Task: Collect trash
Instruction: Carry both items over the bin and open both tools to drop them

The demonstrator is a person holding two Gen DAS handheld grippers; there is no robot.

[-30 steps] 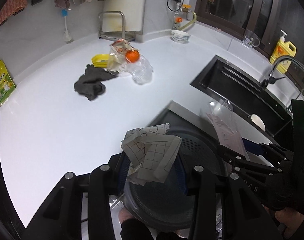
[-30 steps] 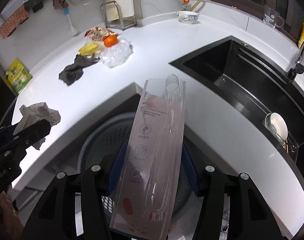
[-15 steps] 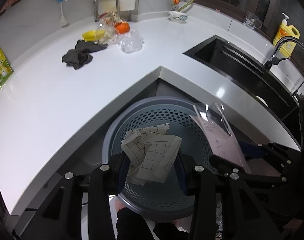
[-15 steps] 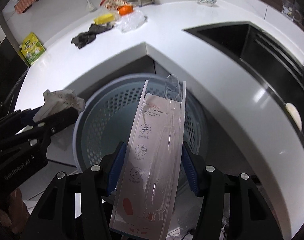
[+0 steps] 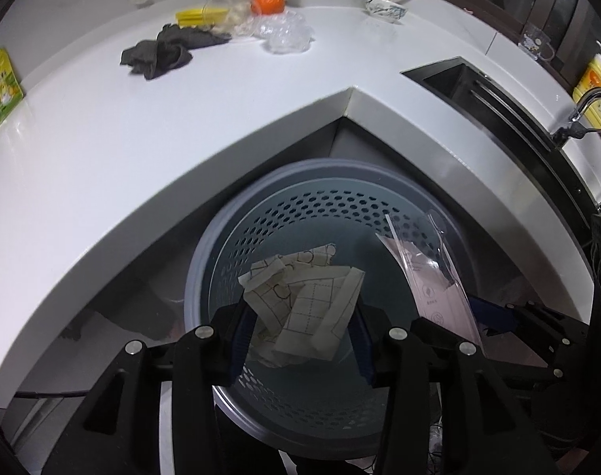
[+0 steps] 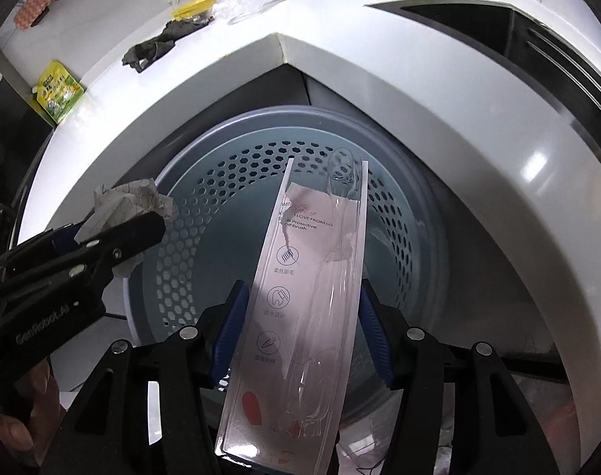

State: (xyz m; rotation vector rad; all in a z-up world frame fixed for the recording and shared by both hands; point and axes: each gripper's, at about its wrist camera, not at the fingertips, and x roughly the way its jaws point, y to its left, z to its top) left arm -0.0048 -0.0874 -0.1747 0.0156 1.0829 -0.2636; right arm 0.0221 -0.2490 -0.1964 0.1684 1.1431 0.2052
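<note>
Compared with one second ago, both grippers have descended from countertop level to just above the perforated grey bin [image 5: 300, 206], which now fills the centre of both views; earlier only a part of its rim showed past the counter corner. The left gripper [image 5: 300, 332] remains clamped on the crumpled grid-printed paper [image 5: 304, 297], its blue pads pressing both sides; the jaws have just been opening slightly, with the paper still between them. The right gripper [image 6: 300, 316] grasps the clear plastic toothbrush package [image 6: 312, 277] across its width, the long package projecting forward over the bin opening. Both pieces of trash hang over the bin mouth, not yet inside. The white countertop [image 5: 102, 138] has shifted to the upper part of each view, where the dark cloth [image 5: 158, 55], the orange [image 5: 266, 2] and the crumpled clear plastic [image 5: 286, 33] lie unmoved. The bin floor is dim and its contents cannot be made out. The package's near end is cut off by the right view's lower edge. The sink [image 5: 478, 91] is partly cropped at the right.
</note>
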